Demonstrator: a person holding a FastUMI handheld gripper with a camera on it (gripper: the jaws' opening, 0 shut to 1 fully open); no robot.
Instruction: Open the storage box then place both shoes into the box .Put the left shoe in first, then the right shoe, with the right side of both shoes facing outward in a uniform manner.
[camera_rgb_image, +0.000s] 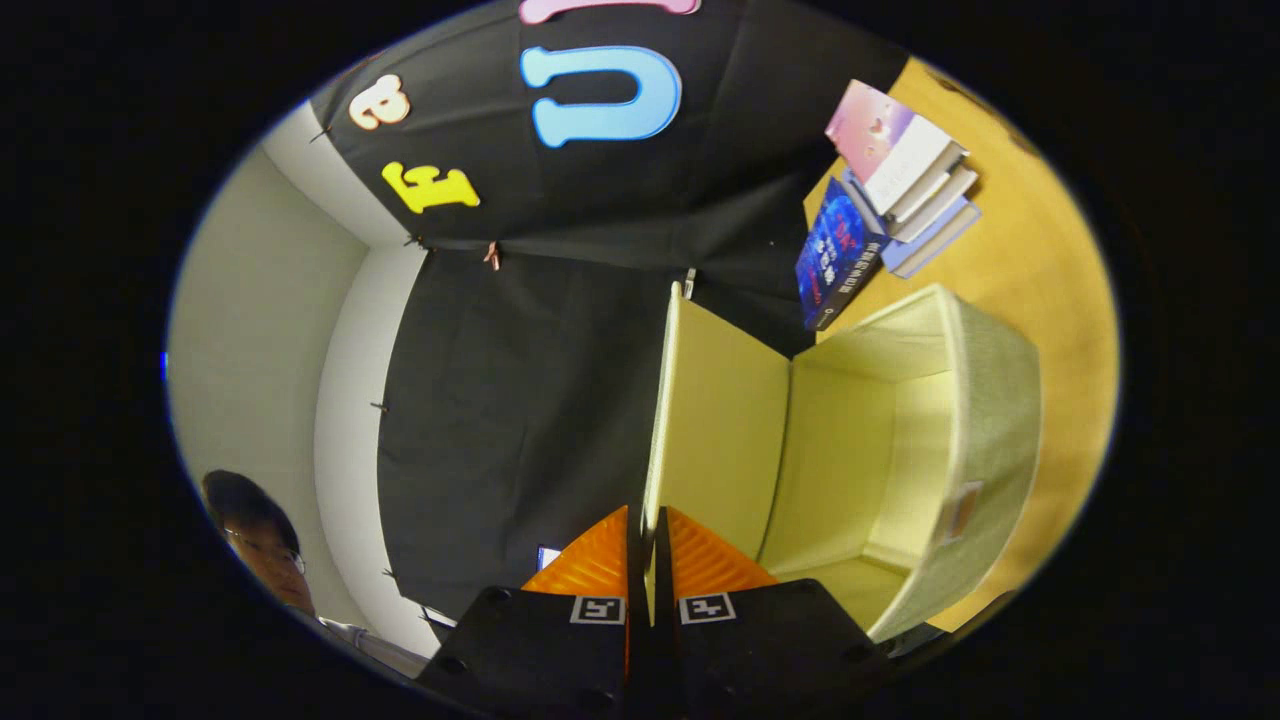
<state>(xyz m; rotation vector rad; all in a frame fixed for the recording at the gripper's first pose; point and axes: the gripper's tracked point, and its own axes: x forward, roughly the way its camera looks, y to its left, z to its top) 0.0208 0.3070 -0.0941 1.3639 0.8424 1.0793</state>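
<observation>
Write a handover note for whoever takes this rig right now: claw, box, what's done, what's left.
Claw: shut on the pale yellow-lined lid flap of the light green fabric storage box, both fingers pinching its edge.
Box: lid swung up, interior open and holding nothing, standing on the yellow wooden table near a stack of books.
Done: box opened.
Left: release the lid, then put in the left shoe, then the right, right sides facing outward.

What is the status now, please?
Gripper shut on lid, lid raised. Box open, nothing visible inside. Books beyond box, not in the way.
</observation>
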